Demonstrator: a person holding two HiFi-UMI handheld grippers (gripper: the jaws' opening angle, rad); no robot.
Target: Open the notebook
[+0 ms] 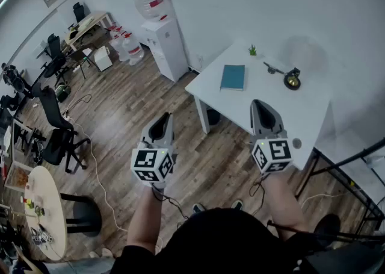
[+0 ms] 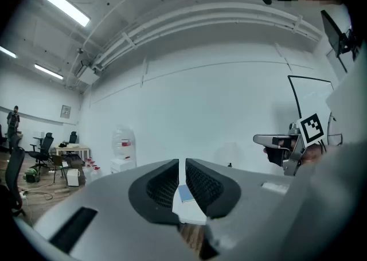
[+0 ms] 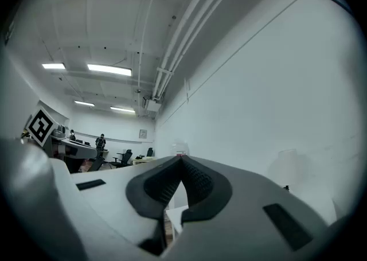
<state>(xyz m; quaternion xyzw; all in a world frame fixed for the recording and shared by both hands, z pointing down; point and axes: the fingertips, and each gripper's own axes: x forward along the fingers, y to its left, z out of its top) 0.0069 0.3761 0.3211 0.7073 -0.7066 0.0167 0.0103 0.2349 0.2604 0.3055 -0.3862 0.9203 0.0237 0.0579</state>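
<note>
Lying closed on white table (image 1: 313,116): teal notebook (image 1: 232,77)

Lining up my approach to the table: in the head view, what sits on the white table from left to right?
notebook → small green plant → black-and-gold object, all on the white table.

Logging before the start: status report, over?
Left gripper barely open, empty; right gripper shut, empty. Closed teal notebook flat on white table, untouched. Nothing on its cover.
</note>
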